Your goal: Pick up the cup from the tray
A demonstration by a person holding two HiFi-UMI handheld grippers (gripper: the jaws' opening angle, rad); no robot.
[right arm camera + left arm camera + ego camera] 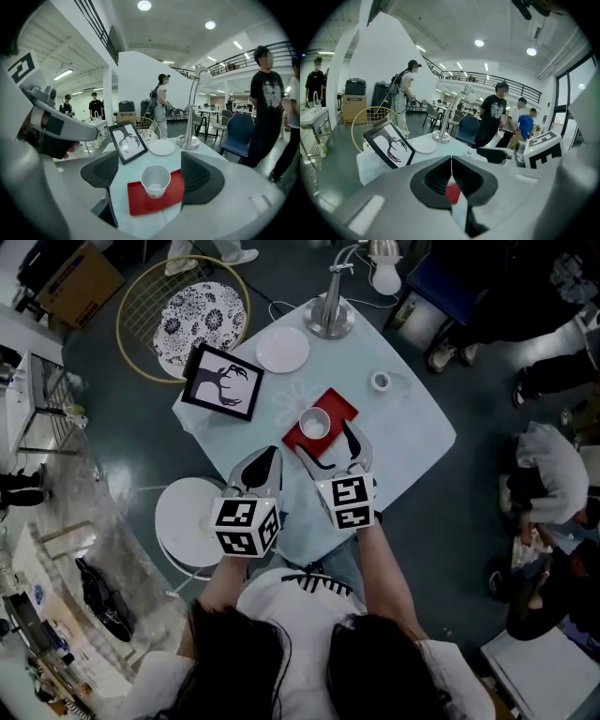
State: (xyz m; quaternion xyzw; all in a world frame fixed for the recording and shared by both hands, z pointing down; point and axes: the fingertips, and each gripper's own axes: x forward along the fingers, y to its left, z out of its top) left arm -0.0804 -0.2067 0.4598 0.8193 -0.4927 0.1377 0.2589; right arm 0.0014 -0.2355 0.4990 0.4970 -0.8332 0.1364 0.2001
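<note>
Shut and empty, the left gripper hung nearest. The right gripper gaped wide, holding nothing, aimed just short of the white paper cup standing upright on the flat red tray. The approach seemed in hand; next it needed to advance, straddle the cup, then squeeze.

Glossy red tray, matt paper cup, shiny metal lamp

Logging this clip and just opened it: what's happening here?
A person holds a gripper in each hand over a pale table. The right gripper, jaws wide apart and empty, is lined up on the white cup standing on the red tray, not touching it. The left gripper is shut and holds nothing.
</note>
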